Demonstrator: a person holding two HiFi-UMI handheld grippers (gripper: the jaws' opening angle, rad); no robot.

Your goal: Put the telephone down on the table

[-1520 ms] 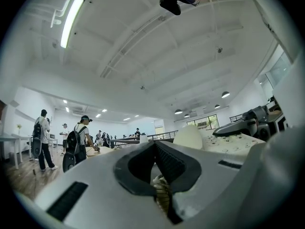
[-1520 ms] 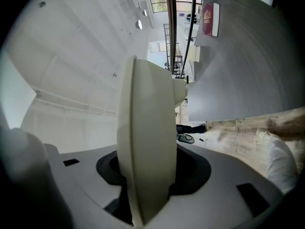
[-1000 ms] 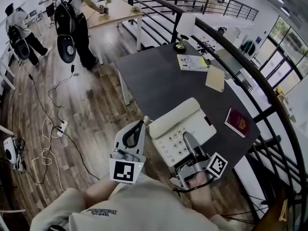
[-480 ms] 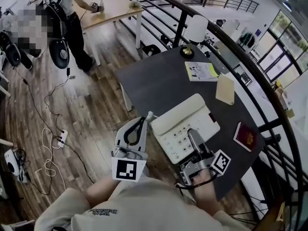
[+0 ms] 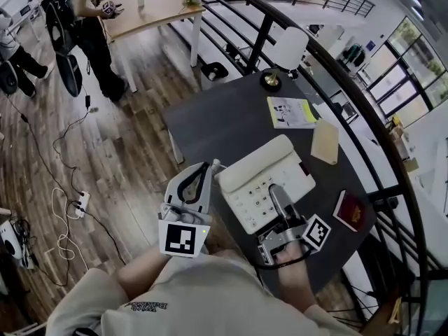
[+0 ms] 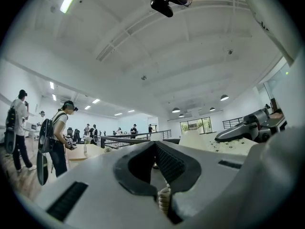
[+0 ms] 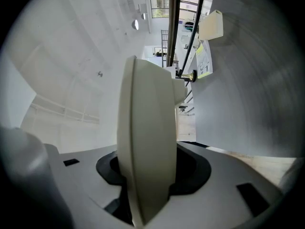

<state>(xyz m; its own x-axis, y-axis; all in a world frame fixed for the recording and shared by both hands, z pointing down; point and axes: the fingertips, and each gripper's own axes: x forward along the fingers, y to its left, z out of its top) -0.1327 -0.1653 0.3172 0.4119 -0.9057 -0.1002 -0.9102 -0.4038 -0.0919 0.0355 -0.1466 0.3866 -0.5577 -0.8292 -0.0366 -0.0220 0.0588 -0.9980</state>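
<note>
Head view: your right tool point(image 5: 274, 196) is clamped on the near edge of the cream telephone point(image 5: 262, 177), which has its handset point(image 5: 253, 161) in the cradle on the far side and its keypad facing up, the key print too small to read. The telephone is over the near left corner of the dark table point(image 5: 224, 117). Your left tool point(image 5: 206, 168) is just beside the telephone's left edge, over the wooden floor point(image 5: 133, 152). Both marker cubes point(image 5: 180, 238) show black-and-white squares and no lettering. Also on the table are a lamp point(image 5: 289, 47) with a white shade, a yellow-edged leaflet point(image 5: 290, 112) with illegible print, a tan card point(image 5: 324, 142) and a dark red booklet point(image 5: 348, 210) whose gold emblem cannot be read. The print on your shirt point(image 5: 147, 305) is blurred. A cable and a power strip point(image 5: 80, 203) lie on the floor. Left gripper view: the jaws are drawn together, pinching a small ribbed cream piece point(image 6: 164, 200); you cannot tell what it belongs to. People stand by a wooden table at the back. Right gripper view: the jaws are pressed on the telephone's edge from both sides. Room shows between the body and the table surface, so the telephone is held clear of the table.
</note>
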